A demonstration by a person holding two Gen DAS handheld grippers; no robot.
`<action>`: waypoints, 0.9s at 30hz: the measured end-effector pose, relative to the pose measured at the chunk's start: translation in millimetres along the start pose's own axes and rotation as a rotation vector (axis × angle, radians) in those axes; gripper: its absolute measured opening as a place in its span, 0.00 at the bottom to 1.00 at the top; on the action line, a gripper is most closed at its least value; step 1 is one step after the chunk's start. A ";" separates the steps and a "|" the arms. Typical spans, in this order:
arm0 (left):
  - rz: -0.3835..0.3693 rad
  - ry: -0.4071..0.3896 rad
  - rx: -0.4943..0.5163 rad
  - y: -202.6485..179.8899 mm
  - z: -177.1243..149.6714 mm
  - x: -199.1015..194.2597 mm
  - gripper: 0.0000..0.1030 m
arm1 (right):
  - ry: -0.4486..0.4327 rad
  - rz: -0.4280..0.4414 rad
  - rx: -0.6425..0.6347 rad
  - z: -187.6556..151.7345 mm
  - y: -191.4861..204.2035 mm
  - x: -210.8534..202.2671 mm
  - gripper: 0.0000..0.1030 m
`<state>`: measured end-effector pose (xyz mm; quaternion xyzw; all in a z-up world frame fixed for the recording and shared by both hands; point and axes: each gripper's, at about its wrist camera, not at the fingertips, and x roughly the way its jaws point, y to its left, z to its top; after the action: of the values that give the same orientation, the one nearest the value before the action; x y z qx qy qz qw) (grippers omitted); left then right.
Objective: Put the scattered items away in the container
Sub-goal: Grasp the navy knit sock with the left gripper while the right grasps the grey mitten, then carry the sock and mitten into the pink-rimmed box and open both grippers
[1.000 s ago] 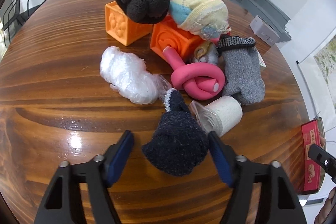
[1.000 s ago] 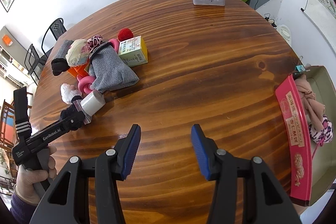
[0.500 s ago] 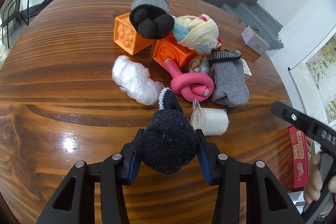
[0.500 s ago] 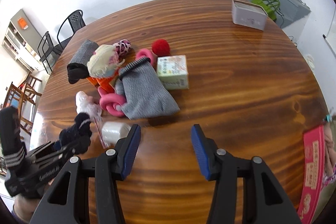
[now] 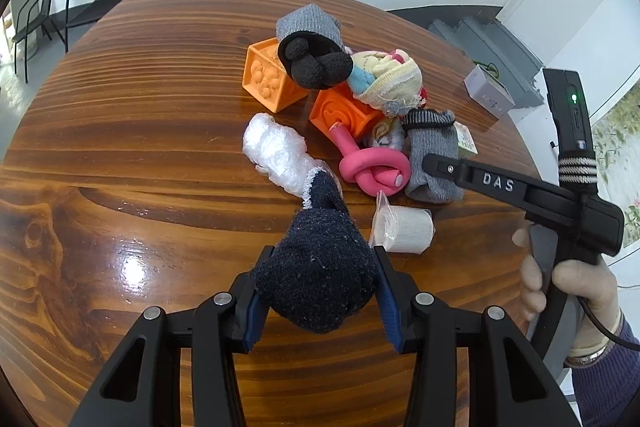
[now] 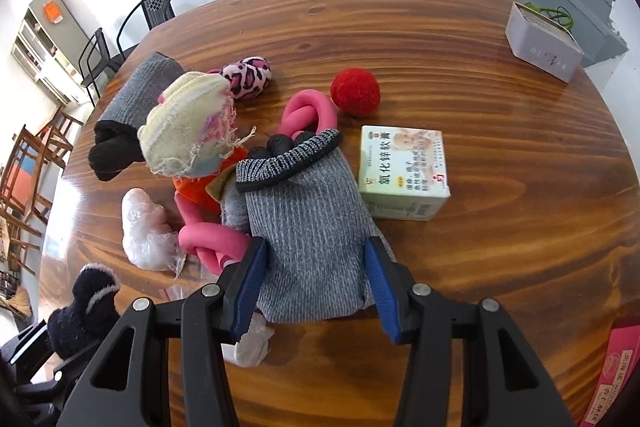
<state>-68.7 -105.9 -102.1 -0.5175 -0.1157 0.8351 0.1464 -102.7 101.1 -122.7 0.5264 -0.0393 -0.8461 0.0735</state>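
Observation:
My left gripper (image 5: pixel 318 297) is shut on a dark navy sock (image 5: pixel 316 279) with a white cuff, held just above the table; it also shows in the right wrist view (image 6: pixel 82 311). My right gripper (image 6: pixel 314 281) is open, its jaws on either side of a grey knit sock (image 6: pixel 308 231) that lies on the table; the sock also shows in the left wrist view (image 5: pixel 434 159). The pile holds a pink knotted tube (image 5: pixel 374 169), two orange cubes (image 5: pixel 268 75), a pastel sock ball (image 5: pixel 386 79), a black-and-grey sock (image 5: pixel 314 53), a plastic wad (image 5: pixel 276 151) and a white roll (image 5: pixel 404 229).
A red ball (image 6: pixel 355 91), a green-white medicine box (image 6: pixel 402 169) and a leopard-print piece (image 6: pixel 248 77) lie by the pile. A grey box (image 6: pixel 542 41) stands at the table's far edge. A red container edge (image 6: pixel 612 383) shows at the lower right. Chairs stand beyond the table.
My left gripper has closed on the navy sock and lifted it slightly. My right gripper has swung left across the table and now straddles the grey sock.

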 end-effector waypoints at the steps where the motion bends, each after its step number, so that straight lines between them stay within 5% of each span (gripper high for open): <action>1: 0.001 0.004 0.000 -0.4 0.5 0.9 0.47 | -0.006 -0.002 -0.008 2.0 0.7 1.4 0.54; 6: 0.002 0.006 0.018 -1.9 -2.8 -3.9 0.47 | 0.008 0.026 -0.007 5.7 -4.0 9.2 0.54; 12: 0.012 0.002 0.036 -15.3 -2.0 -6.3 0.47 | -0.003 0.028 -0.033 1.2 -3.5 -4.7 0.21; 27: -0.014 -0.021 0.137 -82.4 -13.0 -24.9 0.47 | -0.145 0.084 0.090 -43.1 -59.8 -115.6 0.18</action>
<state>-36.3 -37.7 -58.7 -0.4968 -0.0635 0.8453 0.1861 -18.8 179.7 -48.0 0.4644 -0.1044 -0.8756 0.0820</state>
